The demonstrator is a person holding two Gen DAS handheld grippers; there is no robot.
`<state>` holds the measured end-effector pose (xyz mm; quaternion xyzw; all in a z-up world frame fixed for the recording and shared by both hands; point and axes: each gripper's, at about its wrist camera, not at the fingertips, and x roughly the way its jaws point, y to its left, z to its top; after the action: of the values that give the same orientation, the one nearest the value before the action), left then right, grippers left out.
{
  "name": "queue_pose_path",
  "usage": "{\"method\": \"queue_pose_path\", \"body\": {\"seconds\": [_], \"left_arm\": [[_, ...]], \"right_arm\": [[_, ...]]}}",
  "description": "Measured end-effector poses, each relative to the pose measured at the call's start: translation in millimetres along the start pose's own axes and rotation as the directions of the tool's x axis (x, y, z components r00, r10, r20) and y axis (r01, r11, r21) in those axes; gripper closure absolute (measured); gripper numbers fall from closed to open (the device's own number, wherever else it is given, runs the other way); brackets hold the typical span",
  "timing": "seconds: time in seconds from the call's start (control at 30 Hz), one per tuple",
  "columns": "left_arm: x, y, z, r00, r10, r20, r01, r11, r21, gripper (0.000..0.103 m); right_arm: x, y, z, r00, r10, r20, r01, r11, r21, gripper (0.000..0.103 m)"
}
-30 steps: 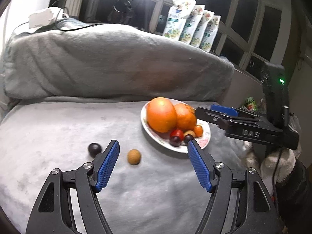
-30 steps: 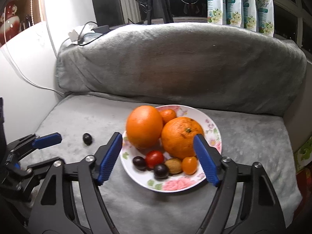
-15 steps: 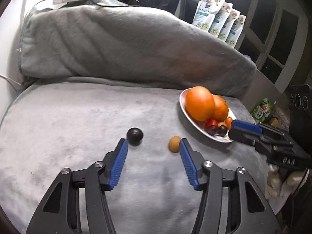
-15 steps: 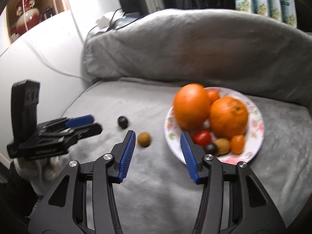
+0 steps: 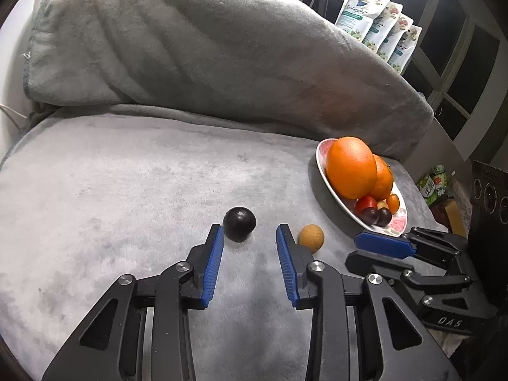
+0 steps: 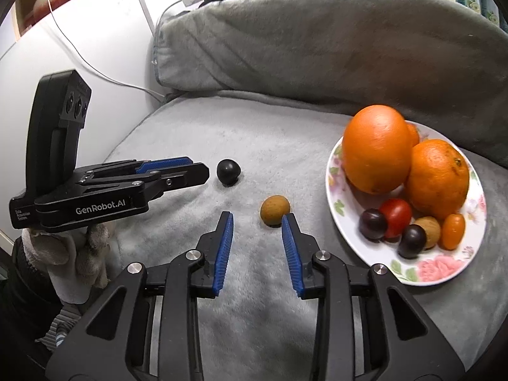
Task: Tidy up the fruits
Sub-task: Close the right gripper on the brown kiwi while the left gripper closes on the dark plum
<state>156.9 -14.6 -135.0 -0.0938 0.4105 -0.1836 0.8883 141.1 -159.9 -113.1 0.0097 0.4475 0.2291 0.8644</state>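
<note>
Two loose fruits lie on the grey blanket (image 5: 133, 190): a dark plum (image 5: 239, 223) and a small brown fruit (image 5: 311, 238). My left gripper (image 5: 249, 231) hovers just short of the plum, which sits ahead of its left fingertip. Its jaws are closing with nothing between them. My right gripper (image 6: 256, 217) hangs low over the blanket, jaws closing and empty. The brown fruit (image 6: 274, 210) lies just beyond its right fingertip and the plum (image 6: 228, 171) farther back. A floral plate (image 6: 333, 171) at the right holds two large oranges (image 6: 376, 149) and several small fruits.
The two grippers sit close side by side: the left gripper (image 6: 198, 168) at the left of the right wrist view, the right gripper (image 5: 355, 249) at the lower right of the left wrist view. A blanket-covered backrest (image 5: 206, 63) rises behind. Pouches (image 5: 374, 31) stand on the sill.
Both grippers have narrowed their jaws and come lower and nearer to the blanket. Both views have swung from the plate to the two loose fruits, which now look larger.
</note>
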Motion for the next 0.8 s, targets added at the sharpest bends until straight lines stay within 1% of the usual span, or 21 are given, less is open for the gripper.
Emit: {"method": "queue_pose_path", "body": {"seconds": [0.23,0.63,0.8], "left_arm": [[10,1,2,1.000,0.002,-0.015,-0.002,1.000,0.006,0.072],[22,3,6,0.999,0.012,-0.033,-0.012,1.000,0.014,0.073],[31,5,7,0.999,0.011,-0.051,-0.011,1.000,0.010,0.073]], "right_arm": [[15,-3,2,0.999,-0.045,-0.029,0.045,0.999,0.003,0.071],[35,-3,8,0.996,-0.066,-0.053,0.067,0.998,0.005,0.071],[44,-2,10,0.995,-0.074,-0.066,0.075,0.997,0.001,0.071]]}}
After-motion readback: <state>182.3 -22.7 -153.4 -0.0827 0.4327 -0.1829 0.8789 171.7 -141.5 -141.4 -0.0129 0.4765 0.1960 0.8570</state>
